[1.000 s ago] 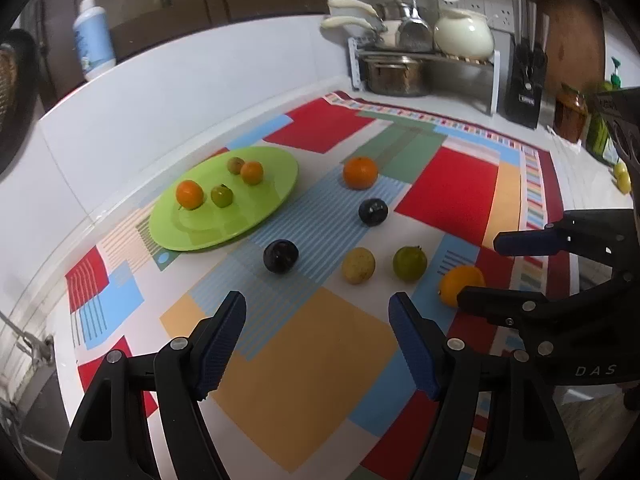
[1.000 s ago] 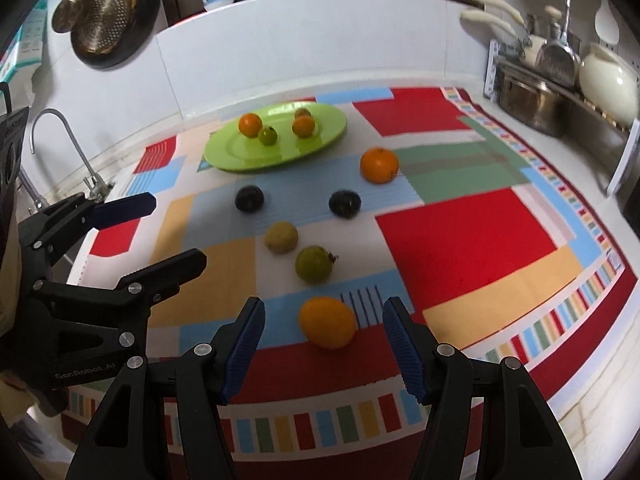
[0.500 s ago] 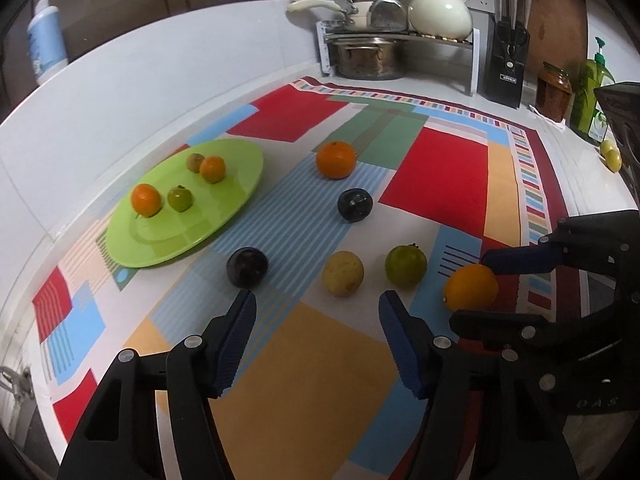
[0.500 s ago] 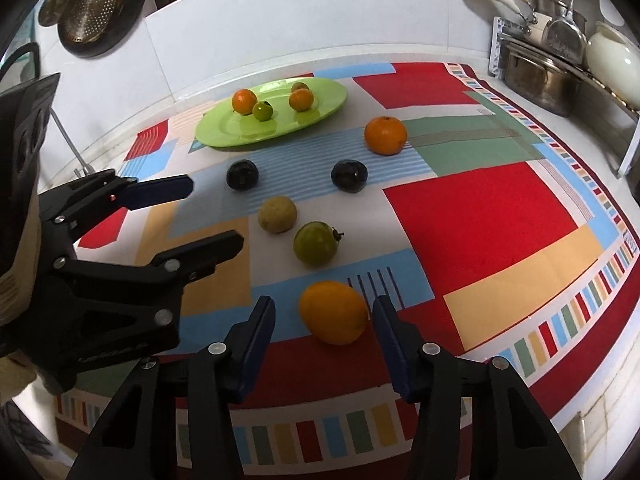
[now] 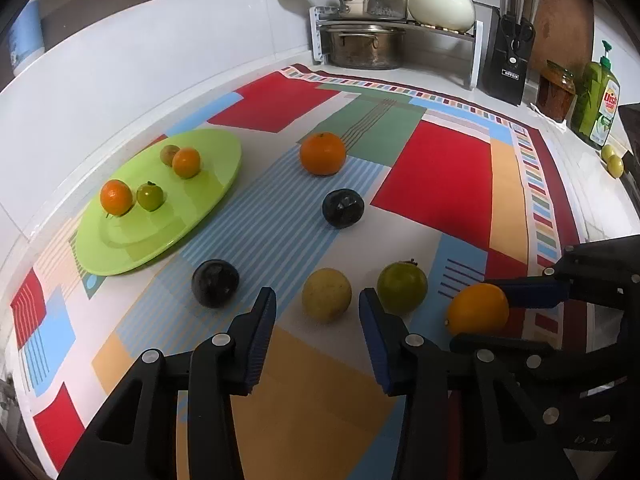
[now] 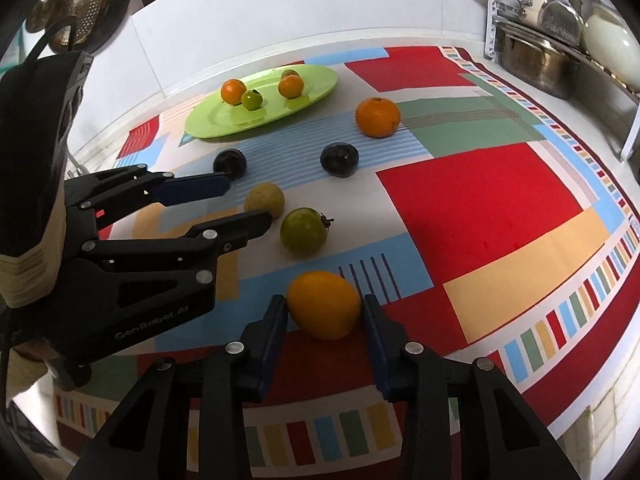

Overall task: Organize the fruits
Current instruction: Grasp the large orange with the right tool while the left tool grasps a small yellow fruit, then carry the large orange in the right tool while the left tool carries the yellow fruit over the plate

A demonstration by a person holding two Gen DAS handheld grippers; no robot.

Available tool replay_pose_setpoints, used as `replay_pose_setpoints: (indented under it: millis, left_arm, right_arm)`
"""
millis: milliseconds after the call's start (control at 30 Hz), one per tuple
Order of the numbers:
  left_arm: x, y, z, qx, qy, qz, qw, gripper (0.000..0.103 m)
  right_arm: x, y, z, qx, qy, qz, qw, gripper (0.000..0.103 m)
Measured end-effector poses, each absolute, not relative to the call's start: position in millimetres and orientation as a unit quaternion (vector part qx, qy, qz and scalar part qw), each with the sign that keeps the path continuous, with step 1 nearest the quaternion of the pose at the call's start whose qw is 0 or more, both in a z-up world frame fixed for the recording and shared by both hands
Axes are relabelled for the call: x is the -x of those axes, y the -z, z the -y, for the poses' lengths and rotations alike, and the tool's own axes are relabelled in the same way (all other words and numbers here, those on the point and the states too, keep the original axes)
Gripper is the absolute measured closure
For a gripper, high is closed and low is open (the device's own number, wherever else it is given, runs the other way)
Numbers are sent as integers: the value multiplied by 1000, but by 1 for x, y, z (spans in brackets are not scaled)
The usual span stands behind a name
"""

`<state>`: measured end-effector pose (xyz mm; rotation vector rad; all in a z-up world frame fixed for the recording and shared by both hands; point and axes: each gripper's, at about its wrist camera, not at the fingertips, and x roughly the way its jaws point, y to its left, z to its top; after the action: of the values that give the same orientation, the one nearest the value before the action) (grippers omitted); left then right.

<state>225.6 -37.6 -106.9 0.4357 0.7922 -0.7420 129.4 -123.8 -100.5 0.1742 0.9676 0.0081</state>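
1. The right tool is closing on the yellow-orange fruit, which is sitting on the cloth directly between its pads; the pads look to be just meeting its sides, so the grip is probably not firm yet. A round, smooth fruit could be squirting forward out of the tips if they are biting off-centre.
2. The left tool is also closing, with nothing held; the pale yellow fruit is lying just ahead of its tips, partly in the gap. It could be getting nudged away, towards the green fruit to its right.
3. The two tools are working close beside each other, so they could be knocking together when lifting.
4. The green plate, ahead and to the left, is already carrying four small fruits; a dropped one could be rolling off onto the counter.
5. Writing: "GenRobot.AI" on the left tool's body, "tish" on the soap bottle; the knife block label is too small to read.
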Motion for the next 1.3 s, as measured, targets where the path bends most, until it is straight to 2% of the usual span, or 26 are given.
replay_pose_setpoints:
  millis: [367, 1300]
  left_arm:
    - [-236, 112, 44, -182, 348, -397, 830, 76]
    - [-210, 42, 29, -106, 258, -359, 890, 76]
  right_arm:
    - [-141, 95, 138, -86, 7, -445, 891, 66]
    - [-157, 42, 154, -46, -66, -384, 920, 66]
